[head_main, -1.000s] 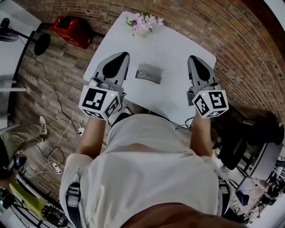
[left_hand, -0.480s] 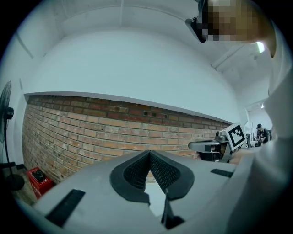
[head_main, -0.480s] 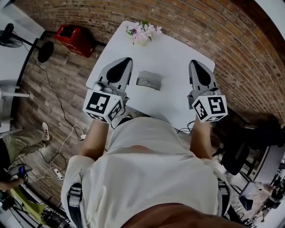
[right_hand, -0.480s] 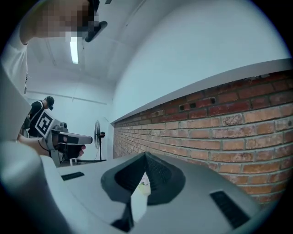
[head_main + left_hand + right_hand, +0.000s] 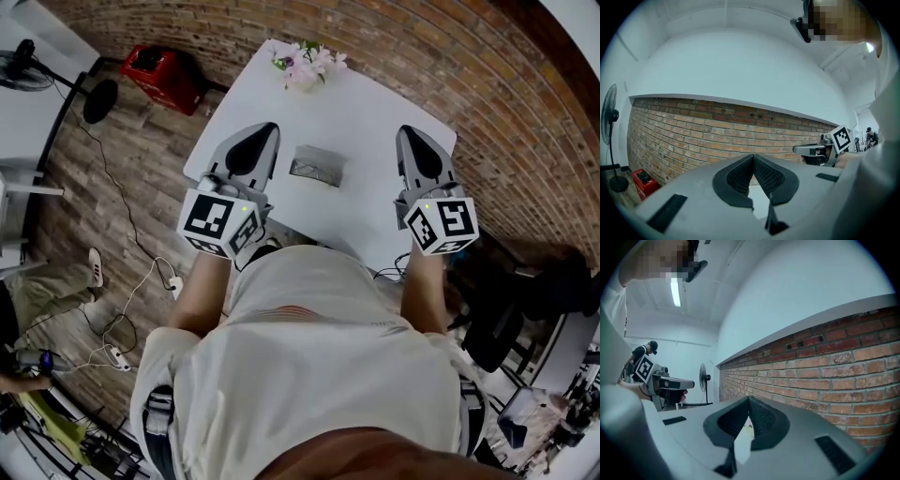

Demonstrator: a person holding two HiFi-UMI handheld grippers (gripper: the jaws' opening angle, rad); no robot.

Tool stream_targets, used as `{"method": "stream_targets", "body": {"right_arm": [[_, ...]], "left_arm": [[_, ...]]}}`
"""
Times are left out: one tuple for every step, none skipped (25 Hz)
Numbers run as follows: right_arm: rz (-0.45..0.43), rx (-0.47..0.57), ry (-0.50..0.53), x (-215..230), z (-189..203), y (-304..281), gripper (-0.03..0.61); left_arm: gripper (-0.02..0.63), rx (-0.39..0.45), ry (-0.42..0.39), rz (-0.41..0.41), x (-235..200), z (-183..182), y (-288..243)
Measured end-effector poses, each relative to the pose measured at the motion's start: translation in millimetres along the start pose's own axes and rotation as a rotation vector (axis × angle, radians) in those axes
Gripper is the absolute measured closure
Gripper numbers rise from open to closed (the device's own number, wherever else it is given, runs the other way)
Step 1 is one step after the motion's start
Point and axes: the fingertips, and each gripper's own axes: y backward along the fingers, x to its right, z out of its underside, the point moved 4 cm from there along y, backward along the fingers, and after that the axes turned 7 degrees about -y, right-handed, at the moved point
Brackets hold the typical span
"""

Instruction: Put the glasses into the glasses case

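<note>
A grey glasses case (image 5: 316, 166) lies closed on the white table (image 5: 366, 112), midway between my two grippers. No glasses show apart from it. My left gripper (image 5: 265, 128) hovers level over the table's left side, left of the case, jaws shut and empty (image 5: 753, 156). On the other side of the case my right gripper (image 5: 409, 131) is held the same way, shut with nothing between its tips (image 5: 749, 398). Neither gripper touches the case. Each gripper view looks past its jaws at the brick wall and catches the other gripper from the side.
A bunch of pink flowers (image 5: 307, 64) stands at the table's far edge. A red box (image 5: 164, 73) and a fan stand (image 5: 98, 98) are on the floor to the left, with cables (image 5: 141, 291) nearer me. A dark chair (image 5: 497, 319) is at the right.
Both grippers keep their places beside the case, still shut. Only the head view has shifted slightly.
</note>
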Motion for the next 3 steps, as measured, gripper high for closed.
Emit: {"method": "stream_targets", "body": {"right_arm": [[-0.002,-0.002,0.001,-0.6,0.9,0.4,0.527],[-0.005,-0.004,0.002,-1.3,1.5,0.7,0.526],[-0.007,-0.006,0.003,-2.1,2.1,0.9,0.526]], "left_arm": [[0.600,0.000,0.001,-0.001,0.7,0.2,0.8],[0.600,0.000,0.001,-0.001,1.2,0.3,1.7],[0.600,0.001,0.002,-0.002,1.8,0.3,2.6]]}}
